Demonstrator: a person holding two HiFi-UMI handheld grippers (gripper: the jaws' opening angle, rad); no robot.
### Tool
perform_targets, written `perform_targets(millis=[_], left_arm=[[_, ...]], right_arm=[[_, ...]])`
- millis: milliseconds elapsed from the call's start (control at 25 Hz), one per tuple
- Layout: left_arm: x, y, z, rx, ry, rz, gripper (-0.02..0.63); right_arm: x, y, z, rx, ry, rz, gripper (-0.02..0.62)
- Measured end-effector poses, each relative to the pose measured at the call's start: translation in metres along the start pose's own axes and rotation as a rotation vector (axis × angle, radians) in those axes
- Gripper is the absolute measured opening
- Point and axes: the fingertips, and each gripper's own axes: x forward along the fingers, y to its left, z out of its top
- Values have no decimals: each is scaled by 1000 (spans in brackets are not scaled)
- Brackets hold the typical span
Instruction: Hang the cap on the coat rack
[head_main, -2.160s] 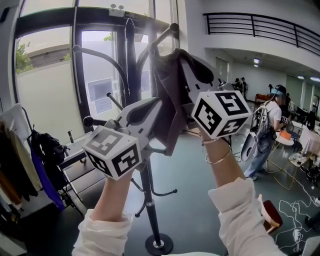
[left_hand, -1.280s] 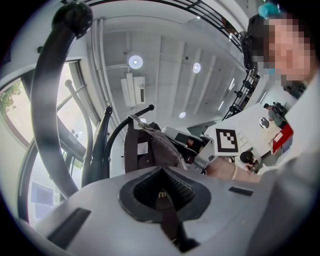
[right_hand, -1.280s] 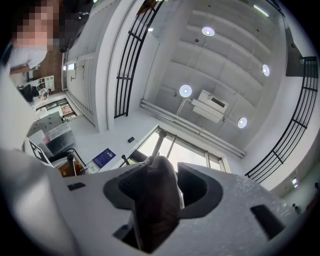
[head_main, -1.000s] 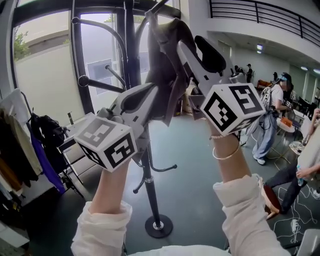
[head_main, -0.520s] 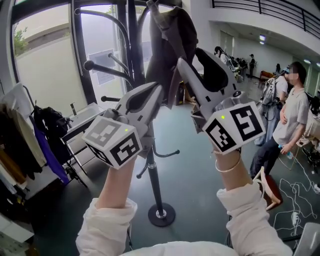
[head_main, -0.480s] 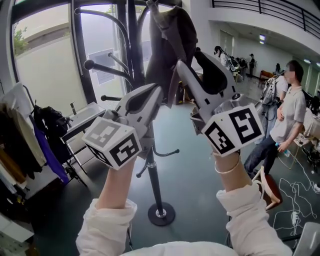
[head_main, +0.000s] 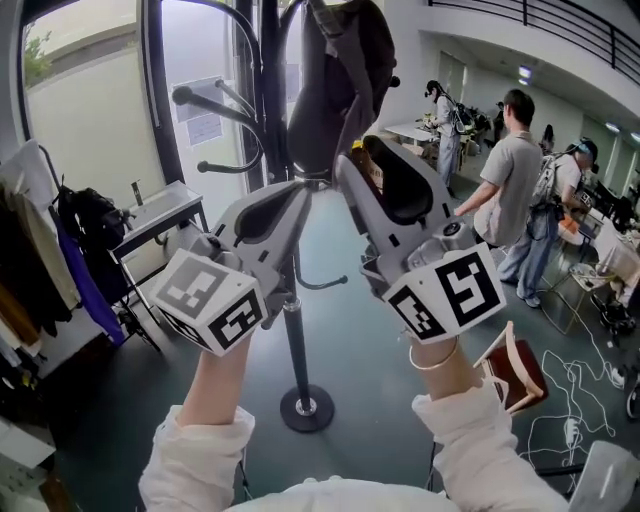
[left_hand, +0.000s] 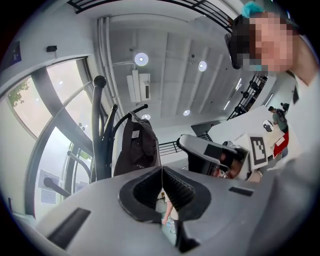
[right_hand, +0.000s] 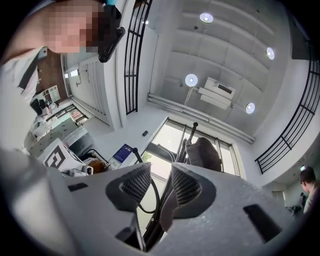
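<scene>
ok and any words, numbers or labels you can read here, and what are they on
Nothing here can be read.
Paper notice on the glass: print too small to read.
Cap: a faint mark low on it in the left gripper view, too blurred to read.
Blue sign on the wall: too small to read.
Marker cubes: black-and-white patterns, not text.

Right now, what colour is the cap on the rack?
Plain dark brownish grey. The cap hanging on the coat rack shows best in the head view.
</scene>
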Motion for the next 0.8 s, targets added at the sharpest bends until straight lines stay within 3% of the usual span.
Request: perform_targets(millis=[480, 800], left_arm=[[-38, -11, -36, -40, 40, 38, 17], [-55, -21, -77, -86, 97, 36, 17]], right_arm=[[-33, 35, -55, 71, 122, 10, 30], [-52, 55, -97, 109, 218, 35, 18]])
